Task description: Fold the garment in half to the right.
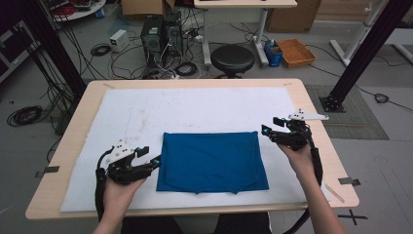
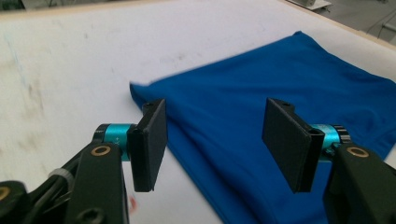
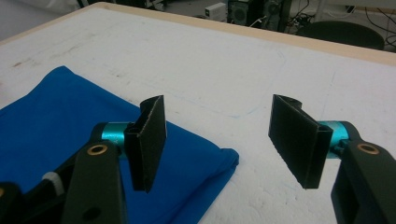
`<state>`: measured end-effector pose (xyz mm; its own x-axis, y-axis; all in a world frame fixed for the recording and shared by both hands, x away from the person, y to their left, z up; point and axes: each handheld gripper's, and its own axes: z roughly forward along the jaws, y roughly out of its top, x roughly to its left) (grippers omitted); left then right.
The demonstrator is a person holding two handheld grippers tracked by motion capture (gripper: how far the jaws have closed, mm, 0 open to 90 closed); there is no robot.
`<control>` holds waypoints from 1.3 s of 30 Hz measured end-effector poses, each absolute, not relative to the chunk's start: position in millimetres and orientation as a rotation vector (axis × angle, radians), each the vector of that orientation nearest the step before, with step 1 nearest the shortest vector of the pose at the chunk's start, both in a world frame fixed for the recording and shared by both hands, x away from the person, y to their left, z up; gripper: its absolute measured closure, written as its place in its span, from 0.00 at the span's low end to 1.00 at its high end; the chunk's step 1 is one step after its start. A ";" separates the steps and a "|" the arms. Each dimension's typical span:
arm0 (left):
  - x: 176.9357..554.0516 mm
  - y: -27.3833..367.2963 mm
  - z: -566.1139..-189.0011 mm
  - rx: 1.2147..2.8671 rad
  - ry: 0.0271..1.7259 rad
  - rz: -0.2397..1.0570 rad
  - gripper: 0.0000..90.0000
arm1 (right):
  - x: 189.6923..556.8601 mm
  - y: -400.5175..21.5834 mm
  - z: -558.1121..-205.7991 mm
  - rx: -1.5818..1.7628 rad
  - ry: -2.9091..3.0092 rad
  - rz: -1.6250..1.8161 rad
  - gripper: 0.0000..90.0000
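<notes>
The table (image 1: 73, 126) carries a folded blue cloth (image 1: 212, 161) near its front edge, in the middle. I bring my left gripper (image 1: 155, 162) to its left edge, jaws wide, empty; right gripper (image 1: 267, 132) waits wide at the far right corner. Next I should pinch both.

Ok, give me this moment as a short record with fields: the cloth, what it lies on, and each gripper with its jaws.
cloth: blue folded cloth, flat, near the front middle of the table
surface: white mat on a wooden table
left gripper: at the cloth's left edge, jaws open, nothing gripped
right gripper: by the cloth's far right corner, jaws open, nothing gripped
floor behind: black stool, orange tray
</notes>
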<state>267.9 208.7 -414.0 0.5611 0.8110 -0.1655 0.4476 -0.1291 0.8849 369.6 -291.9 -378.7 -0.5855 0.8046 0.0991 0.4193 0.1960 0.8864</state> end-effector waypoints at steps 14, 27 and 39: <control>254.6 202.0 -448.8 1.760 1.251 0.261 0.50 | 369.0 -283.4 -380.4 1.120 2.120 1.338 0.41; 244.8 183.3 -456.1 1.740 1.289 0.231 0.51 | 368.5 -276.1 -381.0 1.082 2.142 1.336 0.41; 243.4 167.4 -457.8 1.762 1.308 0.372 0.74 | 371.7 -237.2 -372.4 0.980 2.206 1.379 0.42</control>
